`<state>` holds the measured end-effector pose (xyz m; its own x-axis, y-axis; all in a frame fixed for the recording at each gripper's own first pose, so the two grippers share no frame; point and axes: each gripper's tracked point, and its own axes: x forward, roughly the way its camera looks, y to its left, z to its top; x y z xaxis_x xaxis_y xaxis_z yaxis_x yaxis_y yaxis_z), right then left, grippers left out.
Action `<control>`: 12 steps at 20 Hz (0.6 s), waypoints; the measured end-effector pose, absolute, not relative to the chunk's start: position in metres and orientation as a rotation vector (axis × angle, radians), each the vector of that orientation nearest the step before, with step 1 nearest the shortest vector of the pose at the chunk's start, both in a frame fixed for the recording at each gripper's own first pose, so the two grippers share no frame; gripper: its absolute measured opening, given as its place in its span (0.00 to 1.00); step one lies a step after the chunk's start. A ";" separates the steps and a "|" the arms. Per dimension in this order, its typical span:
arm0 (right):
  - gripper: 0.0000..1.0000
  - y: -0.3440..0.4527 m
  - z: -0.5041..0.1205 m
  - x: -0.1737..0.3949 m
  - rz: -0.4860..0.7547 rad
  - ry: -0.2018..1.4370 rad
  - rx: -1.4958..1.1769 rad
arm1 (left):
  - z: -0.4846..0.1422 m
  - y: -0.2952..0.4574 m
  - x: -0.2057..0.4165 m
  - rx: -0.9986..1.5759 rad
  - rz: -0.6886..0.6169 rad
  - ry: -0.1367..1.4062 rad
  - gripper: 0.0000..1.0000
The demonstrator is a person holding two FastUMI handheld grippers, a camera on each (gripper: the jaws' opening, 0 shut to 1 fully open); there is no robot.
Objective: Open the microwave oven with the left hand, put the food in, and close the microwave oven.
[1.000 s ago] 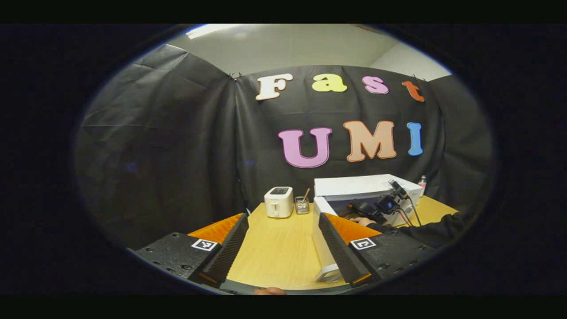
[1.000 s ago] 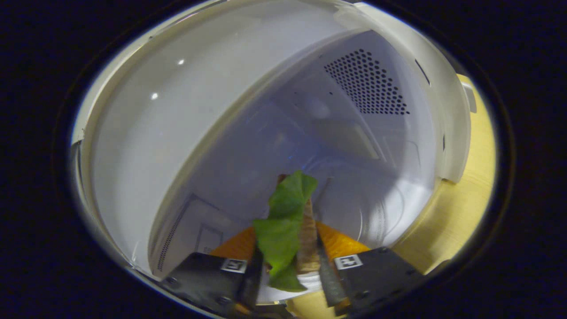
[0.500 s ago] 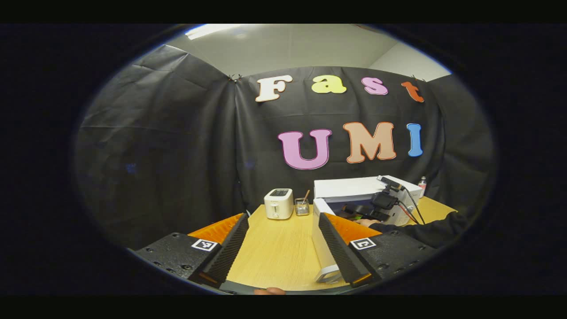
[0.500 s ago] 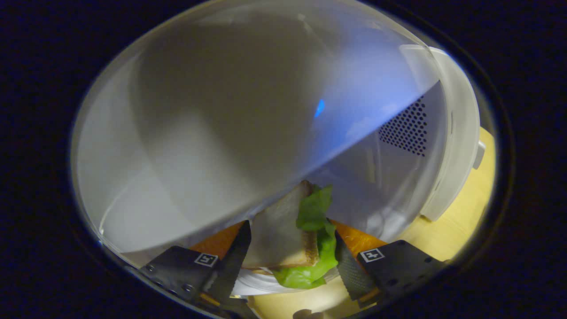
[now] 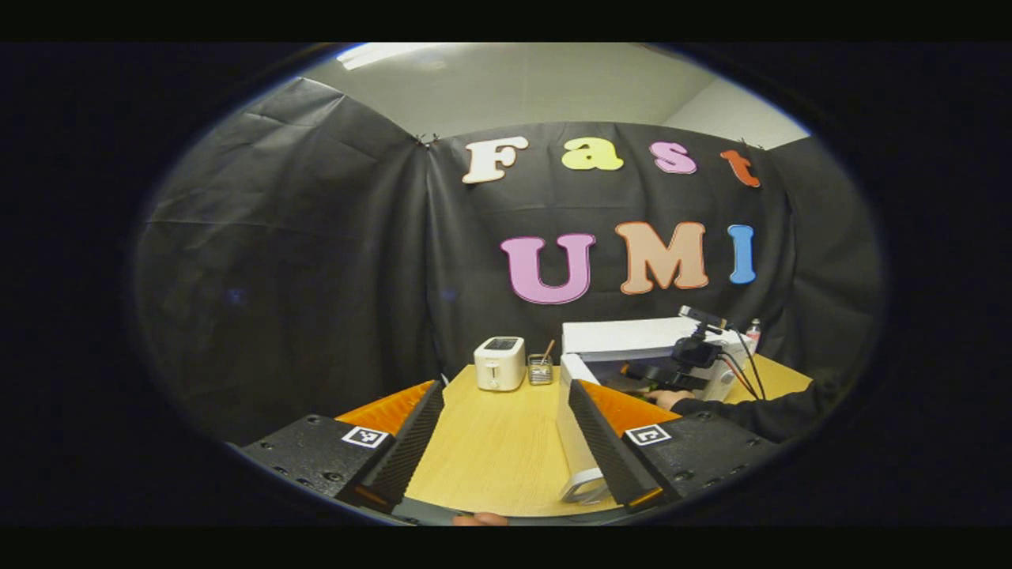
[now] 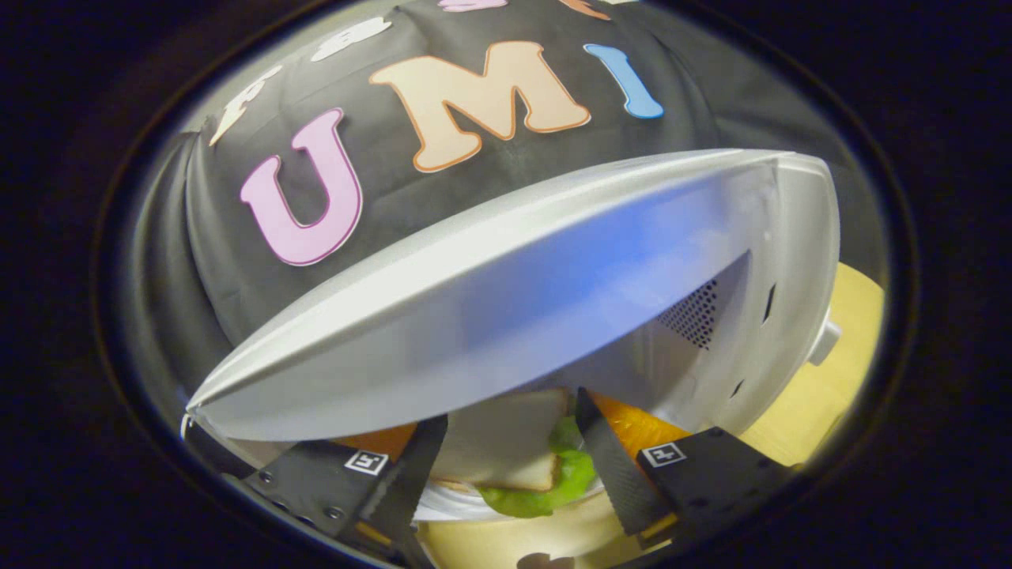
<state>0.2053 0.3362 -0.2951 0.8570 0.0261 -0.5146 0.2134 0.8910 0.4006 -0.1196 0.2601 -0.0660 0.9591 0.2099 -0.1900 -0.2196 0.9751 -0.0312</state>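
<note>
Even overhead light from a ceiling fixture fills the booth in the left gripper view, leaving the wooden table bright and the far objects small but sharp. Fisheye bending curves every straight edge near the rim. In the right gripper view the microwave oven looms close, its top smeared by motion blur and washed with a bluish sheen, while its interior sits in dim shadow.
</note>
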 end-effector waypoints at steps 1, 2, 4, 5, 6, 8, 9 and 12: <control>1.00 0.336 -0.293 0.203 -0.088 0.531 0.451 | -0.066 0.258 -0.120 -0.061 0.211 0.188 0.94; 1.00 0.335 -0.290 0.199 -0.075 0.524 0.438 | -0.069 0.256 -0.120 -0.071 0.206 0.193 0.94; 1.00 0.332 -0.283 0.194 -0.055 0.510 0.413 | -0.072 0.256 -0.124 -0.090 0.209 0.198 0.94; 1.00 0.331 -0.279 0.191 -0.041 0.500 0.402 | -0.073 0.256 -0.125 -0.098 0.210 0.202 0.94; 1.00 0.329 -0.272 0.188 -0.025 0.482 0.386 | -0.075 0.257 -0.126 -0.102 0.214 0.203 0.93; 1.00 0.323 -0.261 0.179 0.000 0.457 0.355 | -0.082 0.262 -0.131 -0.089 0.229 0.211 0.93; 1.00 0.322 -0.256 0.173 0.013 0.454 0.350 | -0.086 0.265 -0.132 -0.085 0.235 0.220 0.93; 1.00 0.315 -0.239 0.151 0.052 0.433 0.326 | -0.095 0.269 -0.138 -0.114 0.243 0.239 0.94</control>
